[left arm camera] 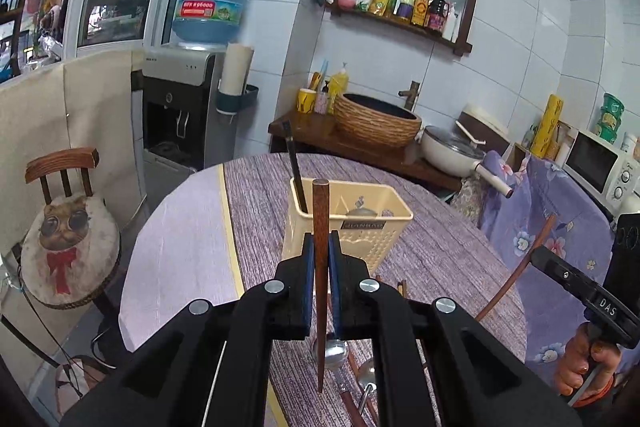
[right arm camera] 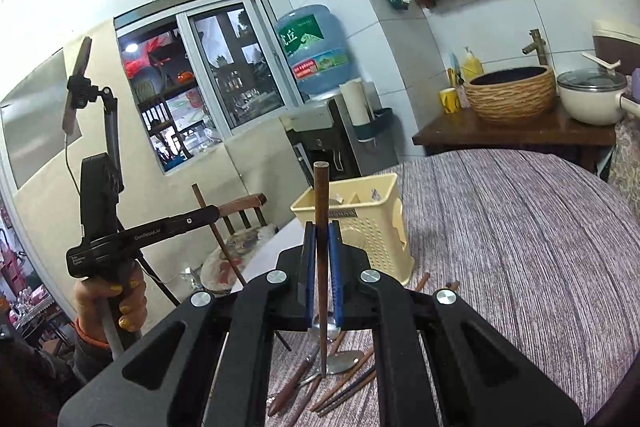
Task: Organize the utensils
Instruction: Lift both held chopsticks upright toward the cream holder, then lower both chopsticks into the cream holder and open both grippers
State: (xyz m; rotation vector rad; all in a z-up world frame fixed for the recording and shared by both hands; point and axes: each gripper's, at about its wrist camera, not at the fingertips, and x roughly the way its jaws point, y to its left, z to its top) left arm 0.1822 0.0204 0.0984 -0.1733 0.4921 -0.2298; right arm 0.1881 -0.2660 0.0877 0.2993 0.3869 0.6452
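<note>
Pinching upright brown chopstick (left arm camera: 320, 267): left tongs (left arm camera: 319, 259) | right tongs (right arm camera: 321, 259) likewise, dark chopstick (right arm camera: 321, 267) vertical

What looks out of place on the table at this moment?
Loose utensils lie in a crossed heap on the tablecloth beside the caddy, not inside it. Each gripper, left and right, holds one chopstick upright.

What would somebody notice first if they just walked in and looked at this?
Probably the two brown chopsticks held upright, one pinched in the left gripper and one in the right gripper. Just behind them stands the cream utensil basket on the purple tablecloth, with spoons and chopsticks scattered nearer the camera.
</note>
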